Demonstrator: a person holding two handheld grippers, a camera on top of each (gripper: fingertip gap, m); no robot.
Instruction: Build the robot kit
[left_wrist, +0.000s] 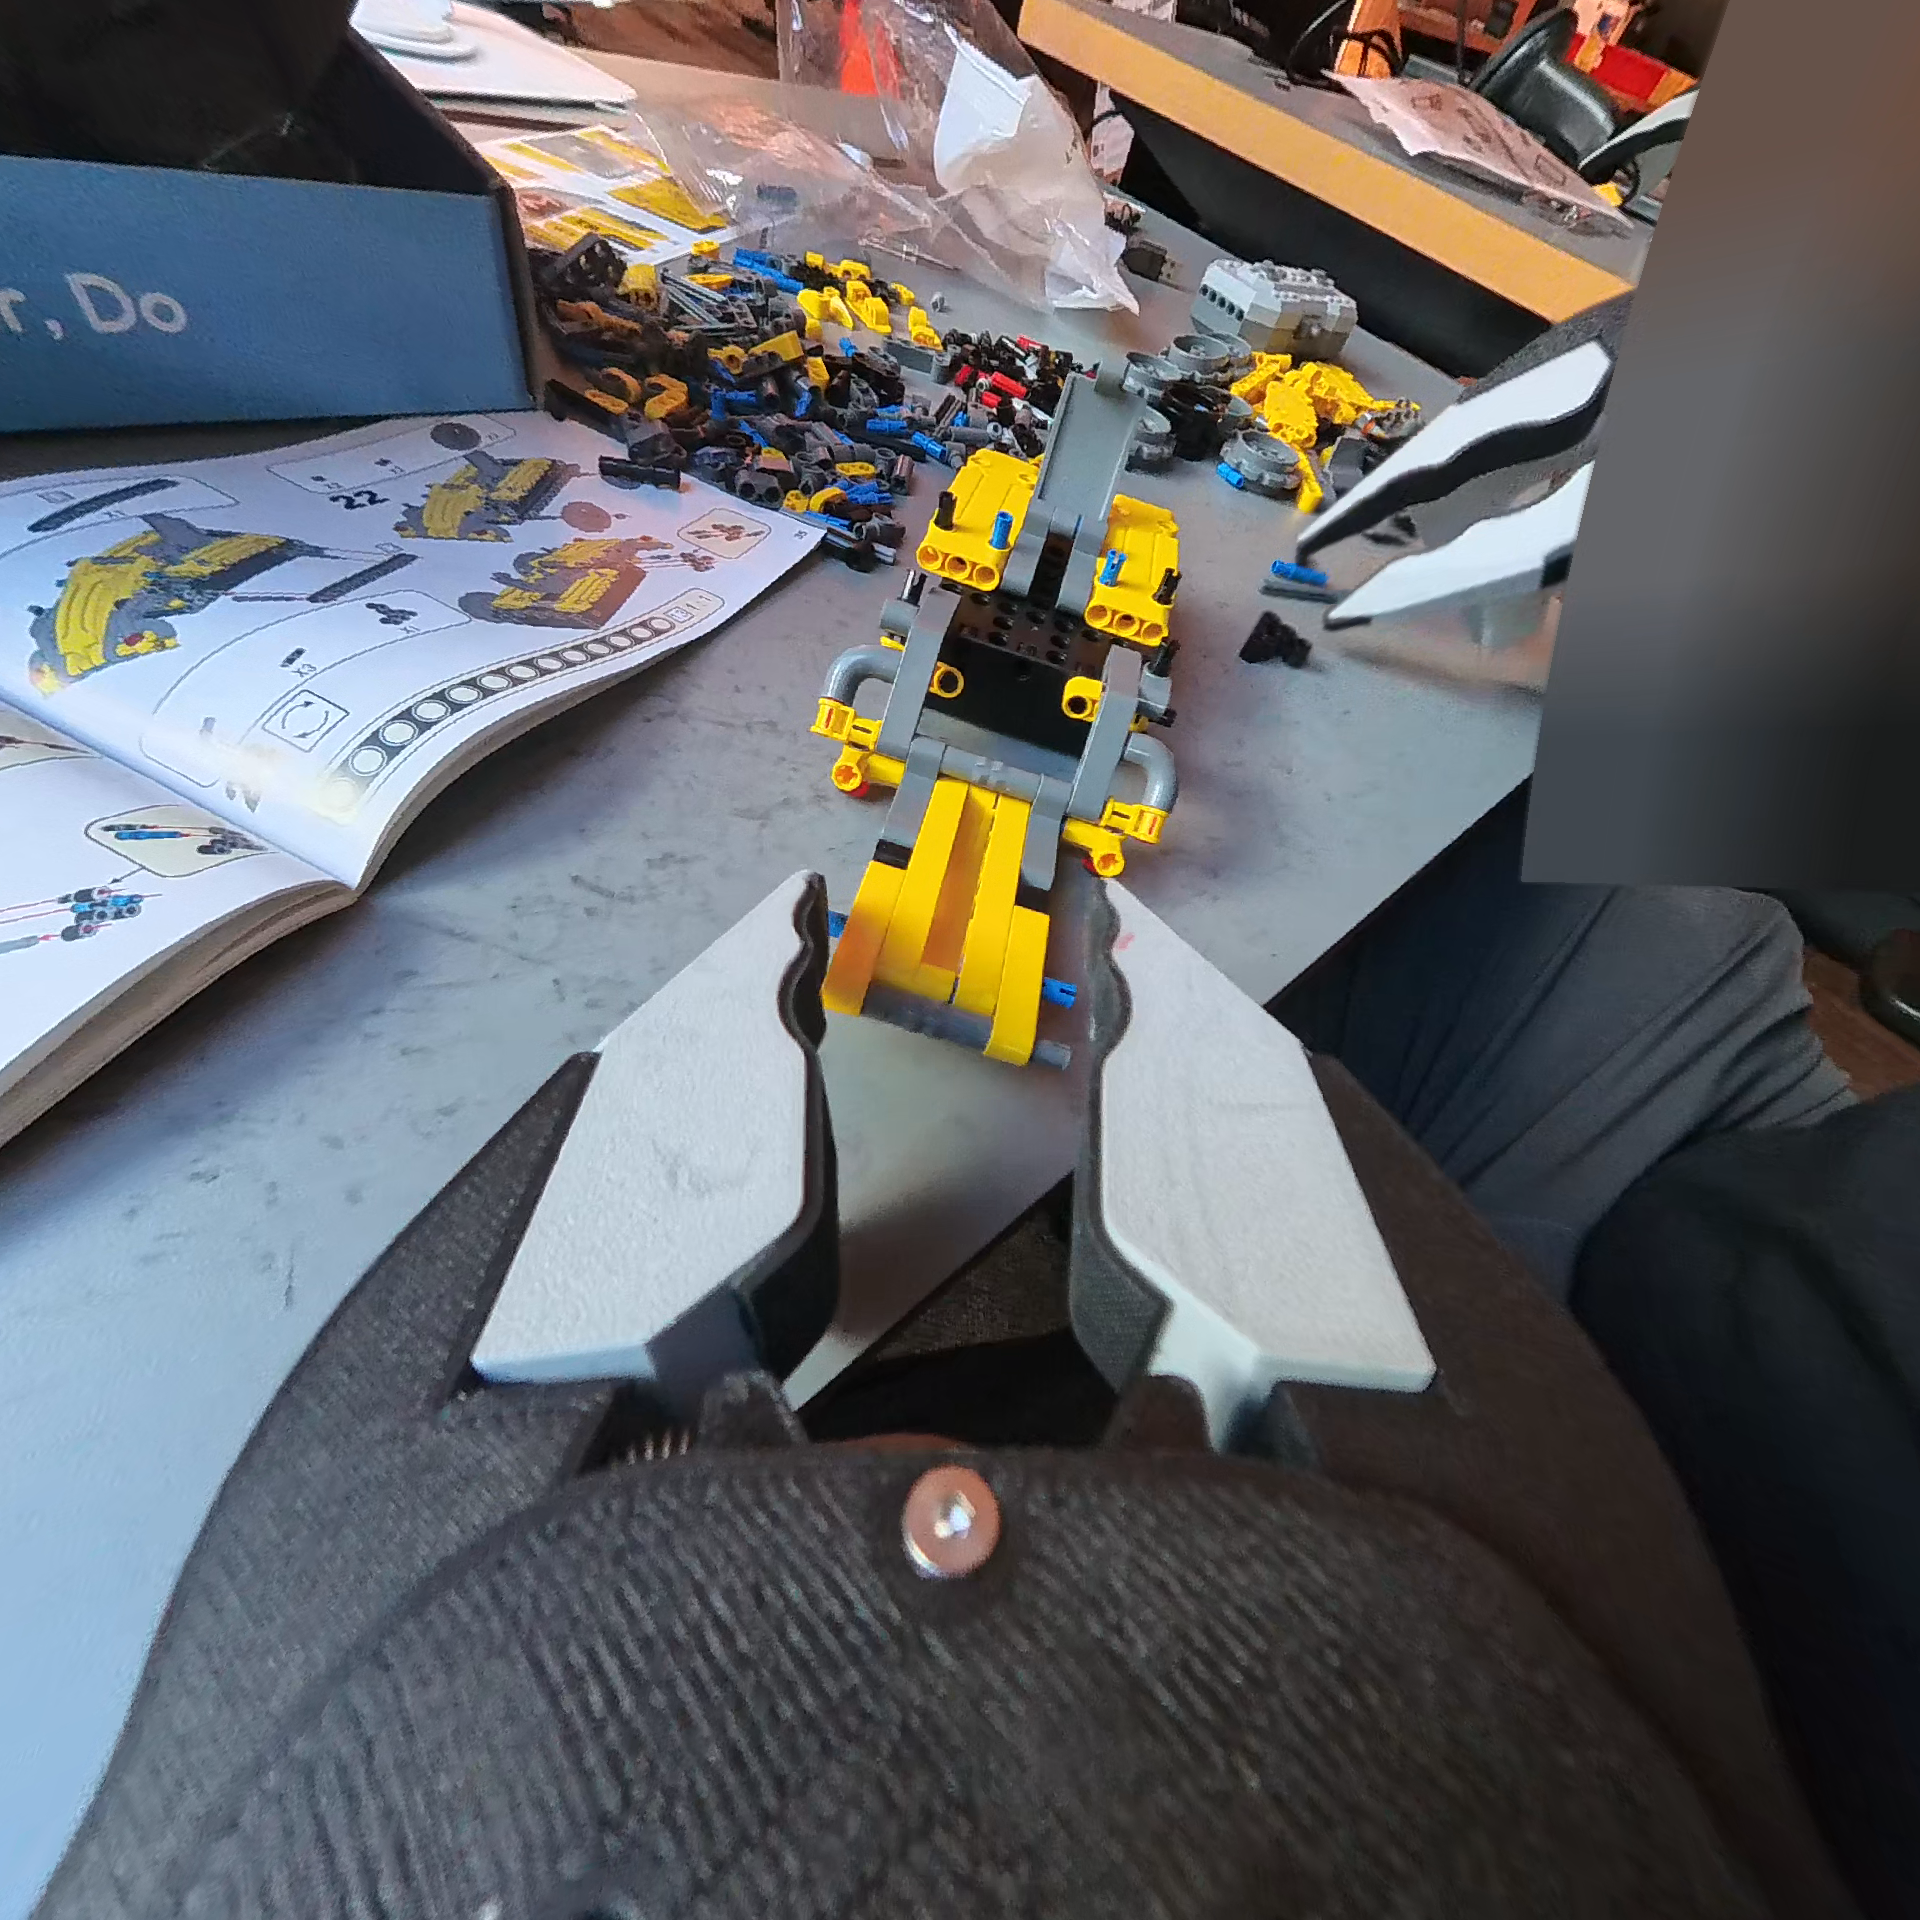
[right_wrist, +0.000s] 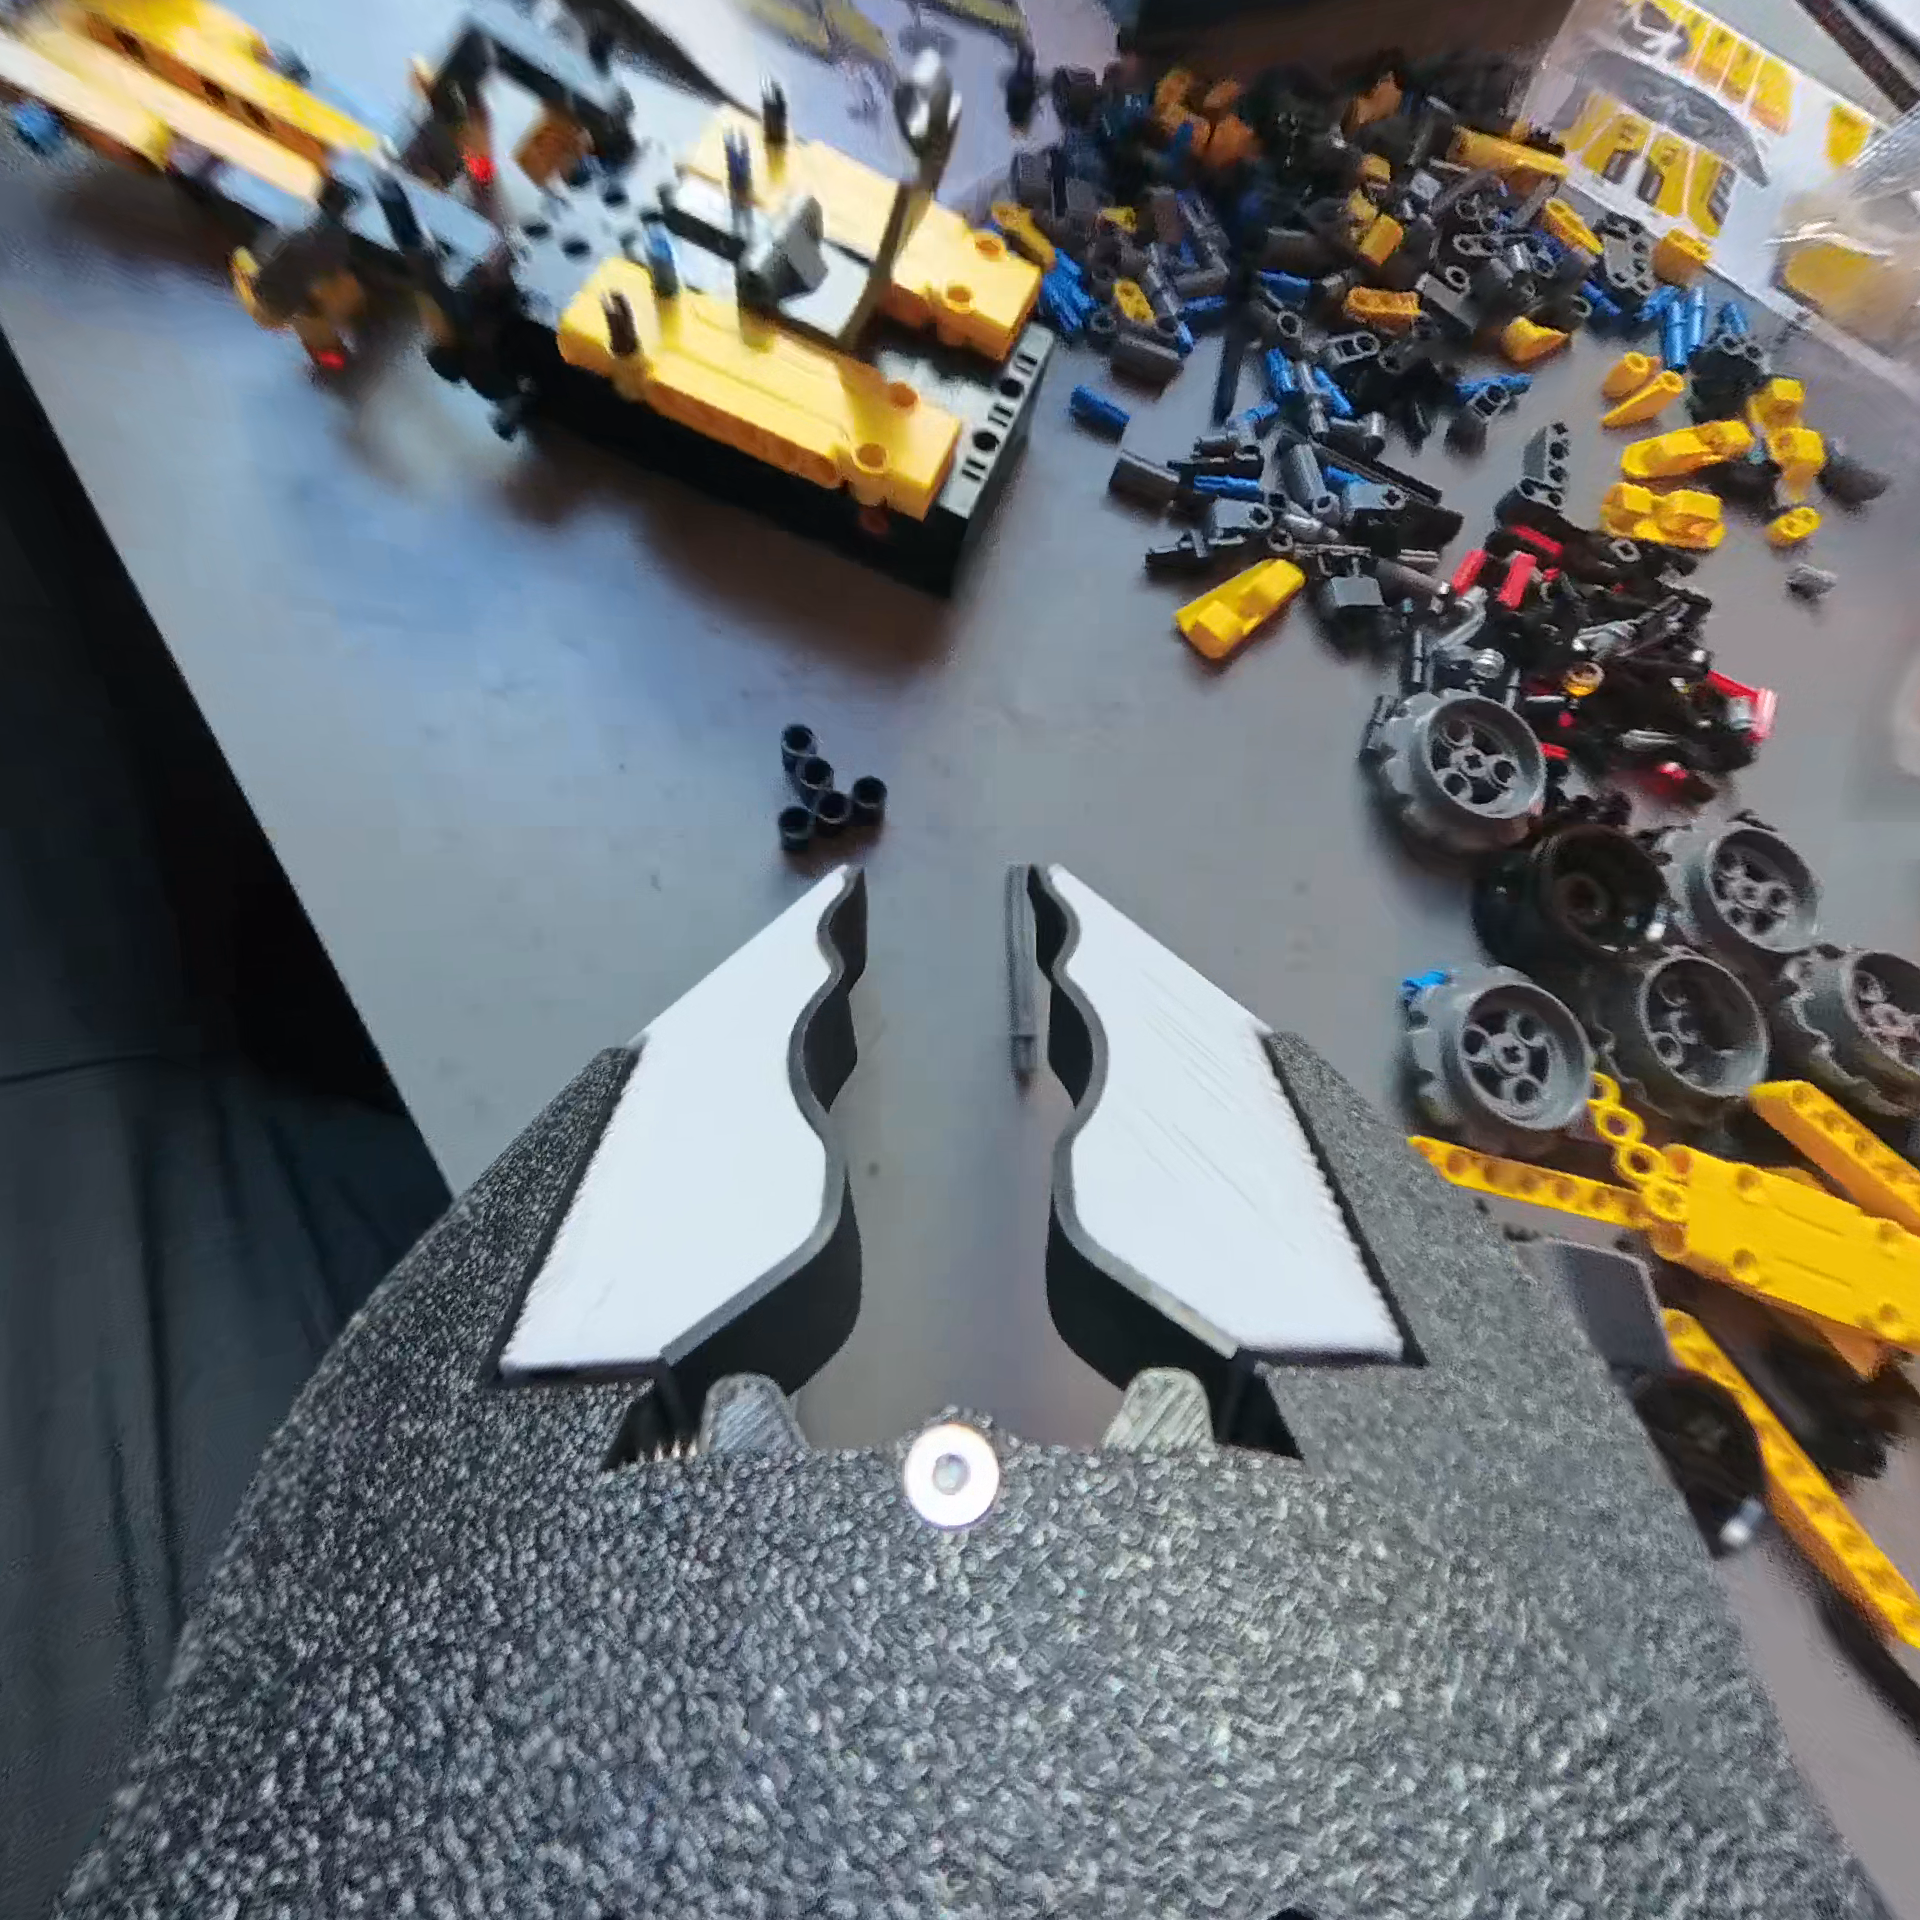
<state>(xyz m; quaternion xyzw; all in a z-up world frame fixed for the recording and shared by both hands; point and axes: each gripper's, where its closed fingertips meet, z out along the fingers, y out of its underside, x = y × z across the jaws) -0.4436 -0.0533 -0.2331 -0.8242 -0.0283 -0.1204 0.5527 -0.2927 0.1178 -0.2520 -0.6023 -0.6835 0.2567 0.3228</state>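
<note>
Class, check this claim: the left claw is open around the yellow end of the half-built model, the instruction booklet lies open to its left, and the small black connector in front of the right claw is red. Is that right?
Not quite. The small connector in front of the right claw is black, not red, as the right wrist view shows. The rest holds: the left claw is open around the yellow end of the half-built model, and the instruction booklet lies open to its left.

Left gripper (left_wrist: 951, 935) jaws parted – right gripper (right_wrist: 935, 883) jaws parted, angled down.

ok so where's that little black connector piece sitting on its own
In the right wrist view the small black connector piece lies alone on the grey table, just ahead-left of the right gripper, nearer than the yellow model.
</note>
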